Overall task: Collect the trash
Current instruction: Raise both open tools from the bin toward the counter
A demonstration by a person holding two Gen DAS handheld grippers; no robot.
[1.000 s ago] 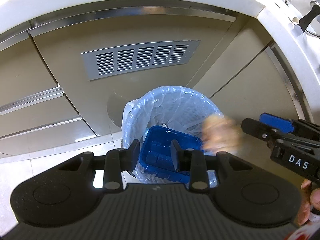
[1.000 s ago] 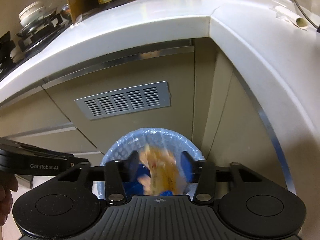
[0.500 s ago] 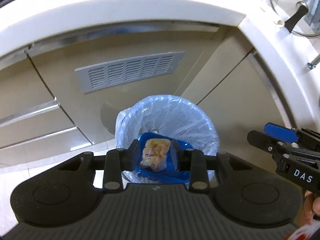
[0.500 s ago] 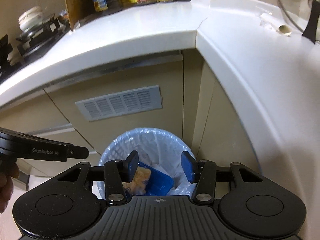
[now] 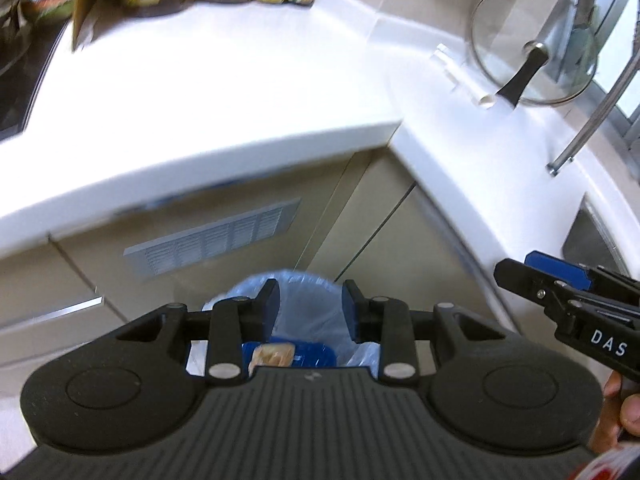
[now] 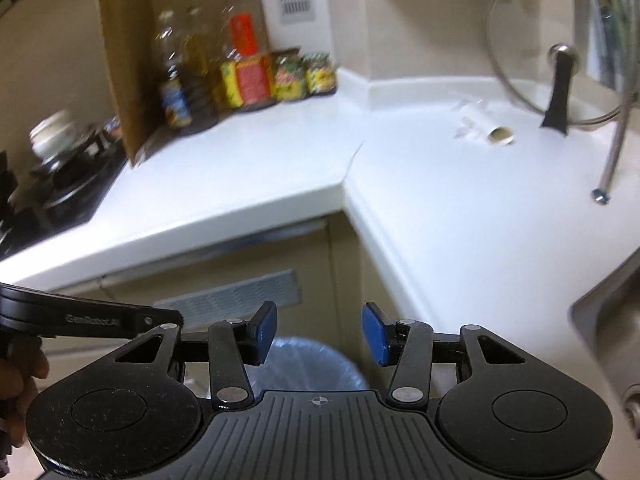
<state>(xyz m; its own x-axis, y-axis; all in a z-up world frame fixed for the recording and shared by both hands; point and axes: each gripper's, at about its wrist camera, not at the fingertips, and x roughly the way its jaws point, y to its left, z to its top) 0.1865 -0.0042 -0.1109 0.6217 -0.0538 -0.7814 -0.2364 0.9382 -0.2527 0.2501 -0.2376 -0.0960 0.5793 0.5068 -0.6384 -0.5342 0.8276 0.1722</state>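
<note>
The trash bin with a pale blue liner (image 5: 298, 280) stands on the floor below the counter corner. Inside it lies a blue tray (image 5: 310, 350) with a yellowish scrap (image 5: 272, 354) on it. My left gripper (image 5: 310, 306) hangs open above the bin, nothing between its blue pads. My right gripper (image 6: 320, 334) is also open and empty, above the bin (image 6: 312, 364); it shows at the right edge of the left wrist view (image 5: 560, 292). A small cardboard tube (image 6: 490, 130) lies on the white counter (image 6: 440, 208), also seen as a tube (image 5: 484, 98) in the left wrist view.
A glass pot lid (image 6: 560, 72) leans at the counter's back right, beside a faucet neck (image 6: 612, 148). A steel sink (image 6: 600, 320) lies at the right. Jars and bottles (image 6: 280, 76) crowd the back corner, with a stove (image 6: 60, 176) at the left. Cabinet fronts with a vent grille (image 5: 212, 240) stand behind the bin.
The yellowish scrap fell from the right gripper into the blue tray in the bin. Both grippers then rose, so the counter top has come into view.
</note>
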